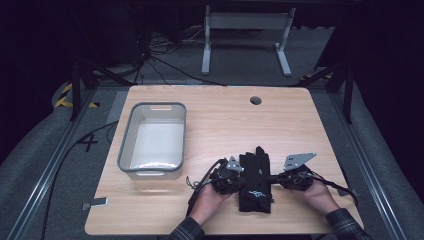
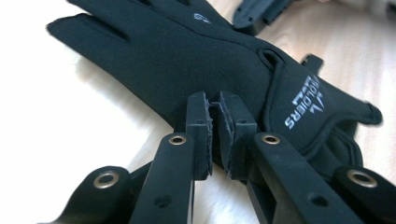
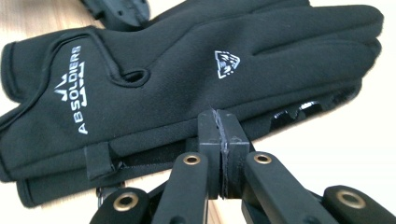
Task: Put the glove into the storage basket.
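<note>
Counter (image 1: 220, 120): pale wood top with rounded corners and a round cable hole (image 1: 255, 100) near the far edge. It carries every item listed below.

Bin (image 1: 123, 145): grey plastic, rectangular, standing on the left half of the counter, well apart from the gloves. Interior pale and bare.

Gloves (image 1: 255, 182): a black pair, stacked one on the other, lying flat on the counter near its front edge between the two hands, fingers pointing away from the person. The upper glove bears white lettering at the cuff and a small white crest on the back; the lower glove's edge shows beneath it in the right gripper view.

Left tongs (image 1: 234, 176): held in the person's left hand (image 1: 210, 197), at the left edge of the gloves. In the left gripper view (image 2: 215, 135) the jaws stand almost together, a thin slit between the pads, their tips against the glove's edge; whether fabric is pinched between them cannot be told.

Right tongs (image 1: 276, 176): held in the right hand (image 1: 320, 192), at the right edge of the gloves. In the right gripper view (image 3: 218, 140) the jaws are pressed fully together, pad on pad, tips at the seam where the two gloves meet.
</note>
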Action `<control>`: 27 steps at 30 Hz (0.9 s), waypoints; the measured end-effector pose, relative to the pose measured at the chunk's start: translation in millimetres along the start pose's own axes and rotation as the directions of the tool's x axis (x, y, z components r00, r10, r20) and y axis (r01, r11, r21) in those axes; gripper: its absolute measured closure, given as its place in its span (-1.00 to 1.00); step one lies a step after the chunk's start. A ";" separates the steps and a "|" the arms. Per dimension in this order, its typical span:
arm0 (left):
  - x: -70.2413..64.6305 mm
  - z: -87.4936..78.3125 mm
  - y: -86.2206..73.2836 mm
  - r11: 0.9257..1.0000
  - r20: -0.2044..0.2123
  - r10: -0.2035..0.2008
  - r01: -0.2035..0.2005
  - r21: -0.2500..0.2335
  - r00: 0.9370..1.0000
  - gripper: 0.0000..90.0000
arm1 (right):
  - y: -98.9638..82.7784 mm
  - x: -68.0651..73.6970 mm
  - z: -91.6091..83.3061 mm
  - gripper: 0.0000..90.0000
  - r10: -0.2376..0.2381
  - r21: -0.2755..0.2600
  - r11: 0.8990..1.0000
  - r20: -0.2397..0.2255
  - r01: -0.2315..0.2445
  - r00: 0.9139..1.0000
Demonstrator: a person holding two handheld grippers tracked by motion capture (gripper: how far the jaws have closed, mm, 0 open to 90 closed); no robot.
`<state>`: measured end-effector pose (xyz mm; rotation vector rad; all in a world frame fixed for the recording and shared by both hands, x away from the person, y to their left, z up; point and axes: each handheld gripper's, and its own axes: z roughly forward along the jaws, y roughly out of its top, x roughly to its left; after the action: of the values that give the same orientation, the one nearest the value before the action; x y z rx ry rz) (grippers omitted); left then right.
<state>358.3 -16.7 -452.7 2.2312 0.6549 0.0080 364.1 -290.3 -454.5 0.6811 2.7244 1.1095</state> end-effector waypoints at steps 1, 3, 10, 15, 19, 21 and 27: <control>2.7 -2.6 -1.4 1.000 -0.009 -0.004 0.004 0.000 1.000 0.84 | 3.3 0.6 3.5 1.00 -0.008 0.003 1.000 -0.005 0.008 1.000; 7.4 -7.7 -4.4 1.000 -0.028 -0.016 0.016 0.001 0.999 0.84 | 8.1 2.1 7.6 1.00 -0.016 0.003 1.000 -0.012 0.016 1.000; 18.1 -20.0 -11.5 0.999 -0.067 -0.046 0.046 0.005 0.997 0.82 | 21.9 7.8 24.0 1.00 -0.042 -0.007 0.999 -0.046 0.042 0.998; 20.8 -24.5 -10.4 0.998 -0.079 -0.058 0.059 0.002 0.995 0.72 | 19.2 9.0 17.2 0.99 -0.045 -0.020 0.999 -0.018 0.045 0.999; 21.4 -26.1 -8.8 0.997 -0.081 -0.073 0.073 -0.008 0.994 0.41 | 6.3 6.1 -1.3 0.71 -0.005 -0.044 0.999 0.044 0.007 0.999; 21.3 -25.9 -8.0 0.997 -0.087 -0.079 0.079 -0.006 0.993 0.20 | -2.5 5.2 -9.3 0.48 0.010 -0.031 0.999 0.075 -0.007 0.997; 20.1 -21.2 -0.9 0.998 -0.092 -0.067 0.066 -0.005 0.994 -0.27 | -33.5 -2.6 -35.4 0.08 0.099 -0.039 0.995 0.154 -0.095 0.983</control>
<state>370.9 7.8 -442.8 2.2160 0.7786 0.0788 344.5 -334.9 -452.0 0.8657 2.5625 1.0676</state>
